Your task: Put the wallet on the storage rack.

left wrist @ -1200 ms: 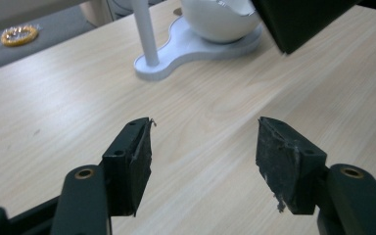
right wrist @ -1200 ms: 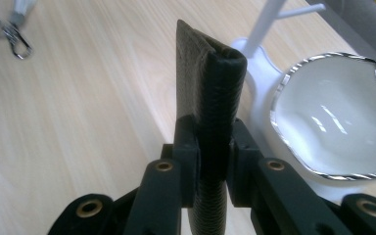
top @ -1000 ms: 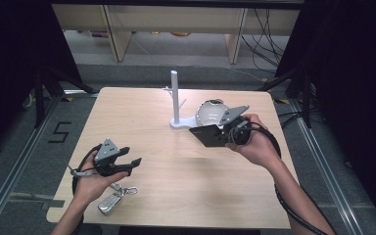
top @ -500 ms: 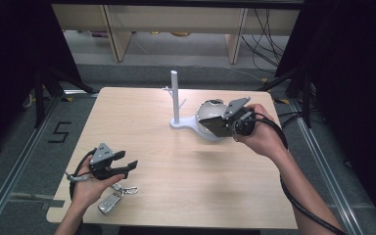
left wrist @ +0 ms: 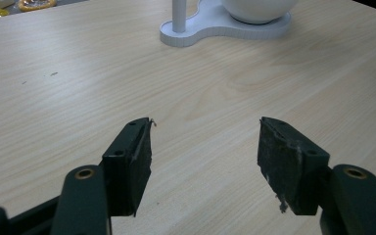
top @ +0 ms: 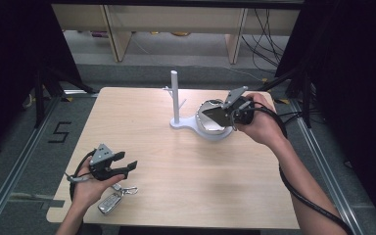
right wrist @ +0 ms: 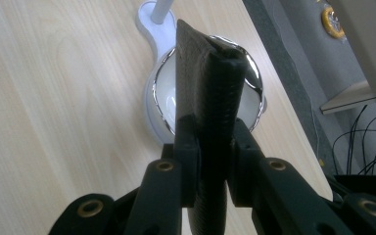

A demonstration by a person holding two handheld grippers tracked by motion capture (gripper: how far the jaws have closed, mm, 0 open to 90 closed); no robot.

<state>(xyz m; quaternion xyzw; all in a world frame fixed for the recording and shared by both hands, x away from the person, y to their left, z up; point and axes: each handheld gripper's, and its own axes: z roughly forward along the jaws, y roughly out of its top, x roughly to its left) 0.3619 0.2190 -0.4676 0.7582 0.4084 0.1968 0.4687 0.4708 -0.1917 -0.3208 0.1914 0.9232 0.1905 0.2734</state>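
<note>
From above: right gripper (top: 223, 112) clamped on a black wallet (top: 214, 116), held over the white bowl (top: 214, 128) at the far right of the table (top: 186, 196). Bowl sits on the white stand base (top: 183, 126) with an upright post. Left gripper (top: 127, 165) is at the near left, jaws apart, holding nothing. Car key with ring (top: 111, 199) lies on the table just beside that hand, near the front edge.

Left gripper view: both black pads (left wrist: 132, 166) wide apart, bare wood between them; stand base (left wrist: 210, 27) and bowl underside well ahead.

Right gripper view: jaws pinch the wallet (right wrist: 208, 98) edge-on, upright, fold toward camera. Chrome-rimmed bowl (right wrist: 159, 98) directly behind it.
</note>
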